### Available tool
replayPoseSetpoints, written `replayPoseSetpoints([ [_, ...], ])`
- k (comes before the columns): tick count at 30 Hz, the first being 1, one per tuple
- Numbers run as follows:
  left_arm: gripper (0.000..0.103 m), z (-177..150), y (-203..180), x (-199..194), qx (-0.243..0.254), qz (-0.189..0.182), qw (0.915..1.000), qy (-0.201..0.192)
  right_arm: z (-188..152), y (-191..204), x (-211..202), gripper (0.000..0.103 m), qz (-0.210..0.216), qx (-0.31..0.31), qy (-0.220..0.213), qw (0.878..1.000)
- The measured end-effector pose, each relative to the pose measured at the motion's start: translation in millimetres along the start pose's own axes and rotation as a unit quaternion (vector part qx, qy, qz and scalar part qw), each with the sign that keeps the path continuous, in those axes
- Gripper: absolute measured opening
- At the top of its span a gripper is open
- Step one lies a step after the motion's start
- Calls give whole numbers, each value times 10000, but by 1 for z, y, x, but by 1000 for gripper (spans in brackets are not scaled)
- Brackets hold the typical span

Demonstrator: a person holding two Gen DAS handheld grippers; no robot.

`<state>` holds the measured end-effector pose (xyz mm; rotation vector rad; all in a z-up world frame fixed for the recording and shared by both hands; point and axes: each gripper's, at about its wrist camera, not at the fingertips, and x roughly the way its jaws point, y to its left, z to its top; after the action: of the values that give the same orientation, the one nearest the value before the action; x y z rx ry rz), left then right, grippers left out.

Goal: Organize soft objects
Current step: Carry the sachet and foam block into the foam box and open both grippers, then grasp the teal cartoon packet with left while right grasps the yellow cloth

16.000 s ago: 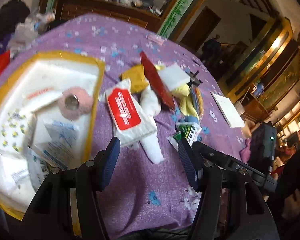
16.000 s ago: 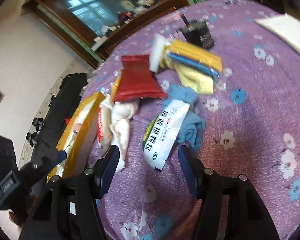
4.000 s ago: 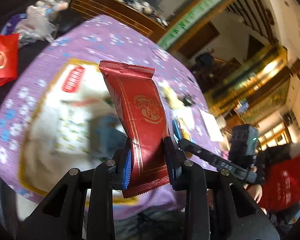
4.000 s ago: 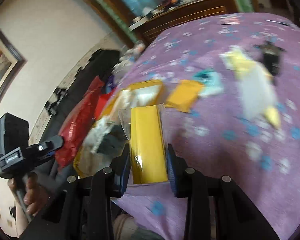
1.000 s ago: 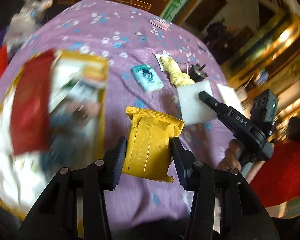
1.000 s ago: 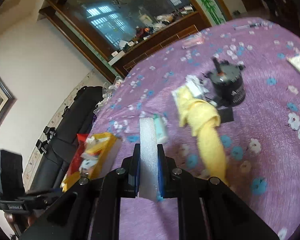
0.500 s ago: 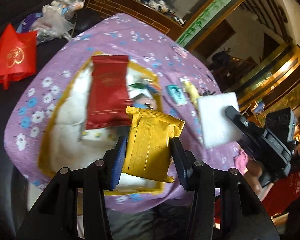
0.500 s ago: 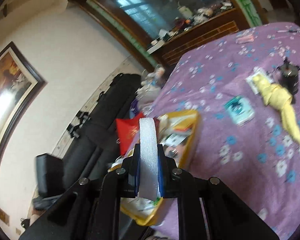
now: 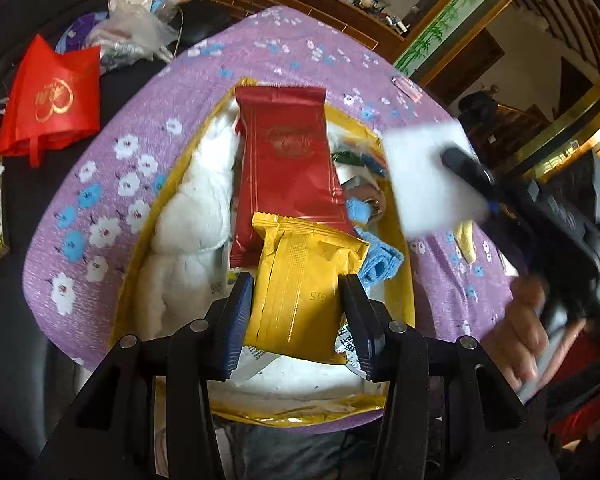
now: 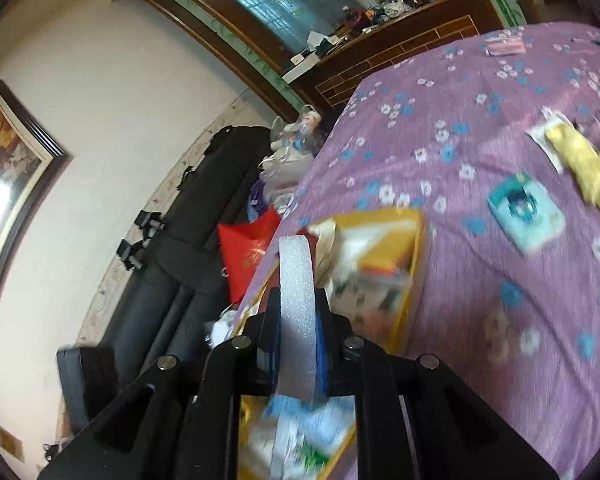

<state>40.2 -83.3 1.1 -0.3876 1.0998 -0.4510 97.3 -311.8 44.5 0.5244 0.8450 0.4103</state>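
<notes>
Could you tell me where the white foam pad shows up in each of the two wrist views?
Left wrist: the white foam pad is at upper right, flat face on, clamped by the right gripper.
Right wrist: the pad is at centre, edge on, between the jaws.
Shared landmark: the yellow-rimmed tray.

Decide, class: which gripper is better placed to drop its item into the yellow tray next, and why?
Left, probably. The left gripper holds the yellow packet directly over the yellow tray, above the red packet. The right gripper, clamping the white foam pad, sits nearer the tray's edge.
</notes>
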Motion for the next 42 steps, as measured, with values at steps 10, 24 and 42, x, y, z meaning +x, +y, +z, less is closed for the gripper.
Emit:
replayPoseSetpoints([
  [10,56,-8,-15,-3,410,-105,9986,-307,7,2,64,16,-528,-46,418,9977],
  [24,70,-26,-26,-49,730,-526,9923,-852,-3,31,-32,57,-598,-862,-93,9944],
  [42,71,1,-168,48,1095,-637,9918,-194,-30,-131,-137,61,-912,328,-366,9946],
])
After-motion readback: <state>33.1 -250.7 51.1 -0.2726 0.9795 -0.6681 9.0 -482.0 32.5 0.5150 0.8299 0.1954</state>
